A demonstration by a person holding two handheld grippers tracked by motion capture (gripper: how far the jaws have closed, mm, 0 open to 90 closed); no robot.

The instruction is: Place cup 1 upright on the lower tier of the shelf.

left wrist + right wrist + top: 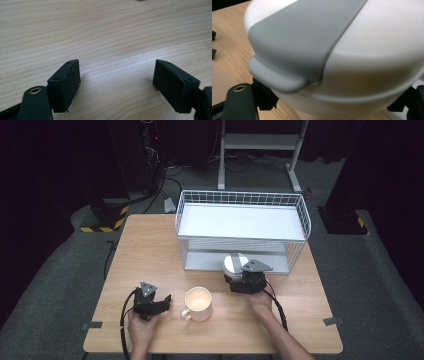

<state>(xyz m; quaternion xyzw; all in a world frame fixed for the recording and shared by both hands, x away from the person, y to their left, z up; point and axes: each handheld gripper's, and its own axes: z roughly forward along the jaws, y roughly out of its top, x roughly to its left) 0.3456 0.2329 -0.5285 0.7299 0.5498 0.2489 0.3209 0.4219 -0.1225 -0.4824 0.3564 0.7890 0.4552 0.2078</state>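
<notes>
A white round container (pixel 234 263) with a grey strap across its lid stands just in front of the wire rack's lower shelf. My right gripper (pixel 237 273) is shut on it from the near side. In the right gripper view the container (pixel 352 50) sits close up between the black jaws of that gripper (pixel 334 100), one at each side of its base. A cream mug (pixel 198 303) stands at the table's front middle, handle to the lower left. My left gripper (pixel 164 302) lies low on the wood left of the mug, open, with bare table between the jaws of the gripper (pixel 116 75).
A white two-level wire rack (pixel 240 222) stands across the back of the wooden table (pixel 150 250). Grey tape tabs mark the front corners. Beyond the table are a metal stand's legs, cables and dark floor.
</notes>
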